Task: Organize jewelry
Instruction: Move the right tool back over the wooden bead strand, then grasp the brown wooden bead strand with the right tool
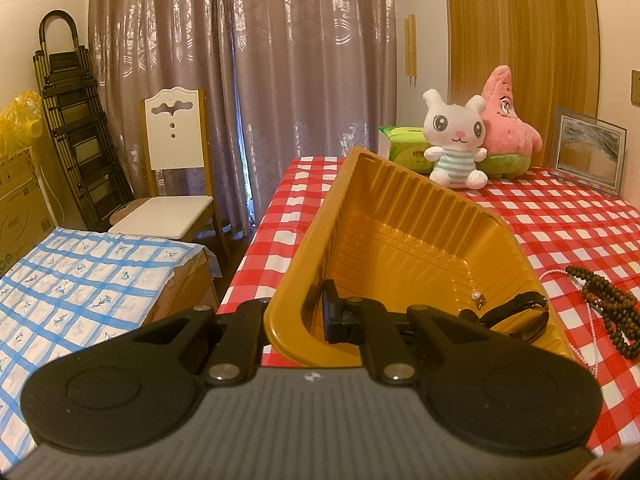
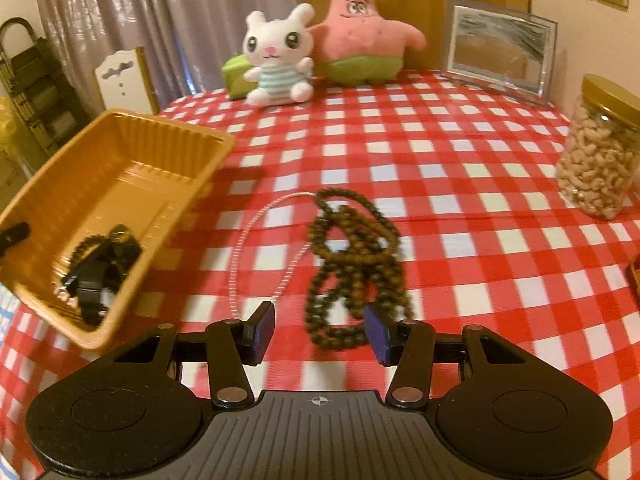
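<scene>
Dark brown wooden bead string lies coiled in loose loops on the red-and-white checked table, its nearest loop right between the right gripper tips! Those blue-padded fingers stand apart, touching nothing. At nine o'clock of the coil, just beside it, runs a thin pale pearl strand. Over at ten o'clock sits the ribbed glossy amber plastic tray, tilted, a black strap watch lying inside. The left gripper has its fingers together, clamped on the tray's near rim, one black finger inside the wall. A tiny white pearl charm rests on the tray floor.
</scene>
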Motion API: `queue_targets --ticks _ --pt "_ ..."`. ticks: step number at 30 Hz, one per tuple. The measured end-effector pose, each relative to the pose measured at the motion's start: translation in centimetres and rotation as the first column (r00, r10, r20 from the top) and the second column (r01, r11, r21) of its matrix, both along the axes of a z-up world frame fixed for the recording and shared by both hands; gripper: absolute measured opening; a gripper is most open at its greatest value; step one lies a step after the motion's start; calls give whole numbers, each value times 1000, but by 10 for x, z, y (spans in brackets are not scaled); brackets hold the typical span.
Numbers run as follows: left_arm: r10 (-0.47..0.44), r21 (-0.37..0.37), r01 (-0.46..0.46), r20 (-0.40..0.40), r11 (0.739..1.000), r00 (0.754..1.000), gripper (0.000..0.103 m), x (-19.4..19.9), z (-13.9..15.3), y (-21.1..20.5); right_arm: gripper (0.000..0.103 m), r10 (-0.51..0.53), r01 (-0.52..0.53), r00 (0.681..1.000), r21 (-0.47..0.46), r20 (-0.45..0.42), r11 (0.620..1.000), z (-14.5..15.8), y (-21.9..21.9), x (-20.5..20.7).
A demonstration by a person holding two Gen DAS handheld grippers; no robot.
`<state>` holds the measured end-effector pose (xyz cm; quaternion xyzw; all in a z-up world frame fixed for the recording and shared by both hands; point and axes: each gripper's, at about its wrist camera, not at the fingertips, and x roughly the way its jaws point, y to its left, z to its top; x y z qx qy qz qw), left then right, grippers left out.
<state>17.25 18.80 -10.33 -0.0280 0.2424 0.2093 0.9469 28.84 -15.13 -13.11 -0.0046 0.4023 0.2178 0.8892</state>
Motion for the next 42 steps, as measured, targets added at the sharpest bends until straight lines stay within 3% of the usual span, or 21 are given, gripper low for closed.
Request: queue_targets --ticks 12,20,23,27,33,36,42 --pt "9 5 -9 -4 1000 1000 11 -3 1 3 50 3 -2 1000 -22 25 1000 -12 -13 38" --pt "16 9 -16 -9 1000 1000 11 -3 2 2 49 123 -107 988 -155 96 982 -23 -2 50" --pt "17 9 -17 -10 1000 1000 11 -3 2 2 35 180 -162 979 -170 95 972 -26 1 53" --pt "23 13 -23 -14 1000 1000 11 -3 1 2 32 219 -195 970 -204 104 959 -30 9 55" --pt "24 15 -24 -15 1000 1000 11 -4 1 3 6 265 -238 958 -216 109 947 -26 16 53" --pt "24 16 -24 -15 1000 1000 11 -4 1 2 6 247 -222 963 -200 110 954 -20 15 51" --pt "25 18 -24 -13 1000 1000 11 -5 2 2 6 176 -166 973 -83 149 983 15 3 46"
